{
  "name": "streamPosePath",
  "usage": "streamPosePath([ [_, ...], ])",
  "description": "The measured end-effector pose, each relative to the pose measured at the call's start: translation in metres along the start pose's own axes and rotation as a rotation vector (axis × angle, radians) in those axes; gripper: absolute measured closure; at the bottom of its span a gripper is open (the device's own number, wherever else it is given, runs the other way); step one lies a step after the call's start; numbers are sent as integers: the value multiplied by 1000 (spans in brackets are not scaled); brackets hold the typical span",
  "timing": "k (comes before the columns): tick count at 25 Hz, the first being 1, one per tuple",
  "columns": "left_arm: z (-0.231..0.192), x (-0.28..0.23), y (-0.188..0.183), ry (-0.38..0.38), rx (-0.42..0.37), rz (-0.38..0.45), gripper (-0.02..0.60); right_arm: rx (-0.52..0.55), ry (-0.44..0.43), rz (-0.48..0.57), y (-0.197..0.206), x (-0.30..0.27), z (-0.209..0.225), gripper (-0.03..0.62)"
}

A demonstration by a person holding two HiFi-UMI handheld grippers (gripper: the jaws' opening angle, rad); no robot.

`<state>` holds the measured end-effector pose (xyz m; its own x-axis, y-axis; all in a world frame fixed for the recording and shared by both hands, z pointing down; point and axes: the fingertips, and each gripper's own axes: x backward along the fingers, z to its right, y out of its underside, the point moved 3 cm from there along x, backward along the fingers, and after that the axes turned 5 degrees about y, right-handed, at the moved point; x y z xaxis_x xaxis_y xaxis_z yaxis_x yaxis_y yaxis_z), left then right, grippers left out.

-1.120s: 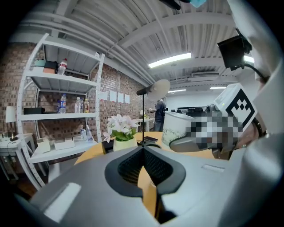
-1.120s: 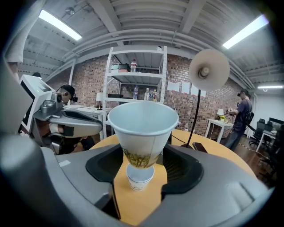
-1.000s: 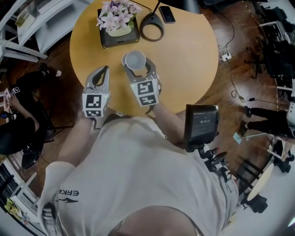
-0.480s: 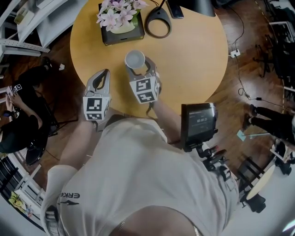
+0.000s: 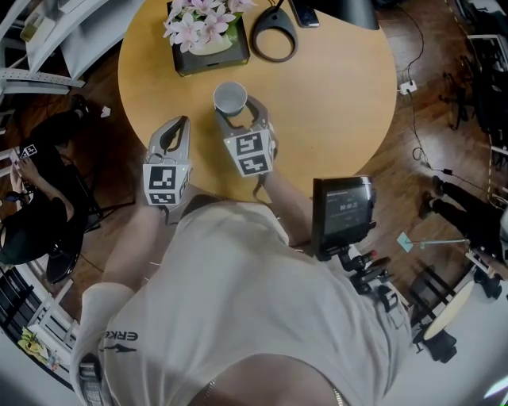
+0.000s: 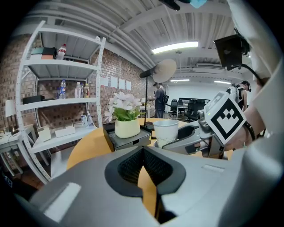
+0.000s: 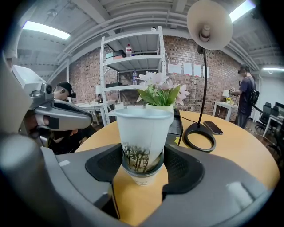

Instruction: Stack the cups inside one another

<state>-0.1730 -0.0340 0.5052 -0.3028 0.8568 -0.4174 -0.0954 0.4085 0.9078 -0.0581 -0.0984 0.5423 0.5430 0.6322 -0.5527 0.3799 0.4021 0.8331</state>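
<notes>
An open-plan office or lab: brick wall (image 7: 186, 51), white metal shelving (image 6: 62, 66), ceiling strip light (image 6: 175, 47), distant office chairs (image 6: 179, 106).

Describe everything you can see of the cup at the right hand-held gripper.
The cup is white, paper by its look, with a dark tree print low on its side. It stands upright, nested in a second cup whose rim rings it. The pair rests on the yellow table between the right hand-held gripper's pads, which touch both sides.

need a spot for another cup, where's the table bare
Bare: the right half of the table, right of the cup and nearer than the lamp base. Crowded: the far edge, with flower box, lamp base and phone.
</notes>
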Motion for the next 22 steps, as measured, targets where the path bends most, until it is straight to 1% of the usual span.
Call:
streamPosePath([
  [4,-1,0,1,1,2,-3,580,-19,-10,-1,-1,-1,1,279],
  [5,-1,0,1,2,3,-2,580,-21,-15,-4,0,-1,1,253],
  [6,-1,-1,0,3,3,0,580,-21,-18,-6,0,-1,0,250],
  [11,-3,-1,2,8,3,4,580,-6,-19,-16,0,-3,-1,238],
  [15,-4,0,2,12,1,11,580,17,-37,-31,3,-4,-5,209],
  [20,-2,2,0,21,0,20,580,-24,-47,-24,-4,0,-3,192],
  [22,-2,3,0,22,-2,23,580,-21,-45,-23,-6,0,-3,191],
])
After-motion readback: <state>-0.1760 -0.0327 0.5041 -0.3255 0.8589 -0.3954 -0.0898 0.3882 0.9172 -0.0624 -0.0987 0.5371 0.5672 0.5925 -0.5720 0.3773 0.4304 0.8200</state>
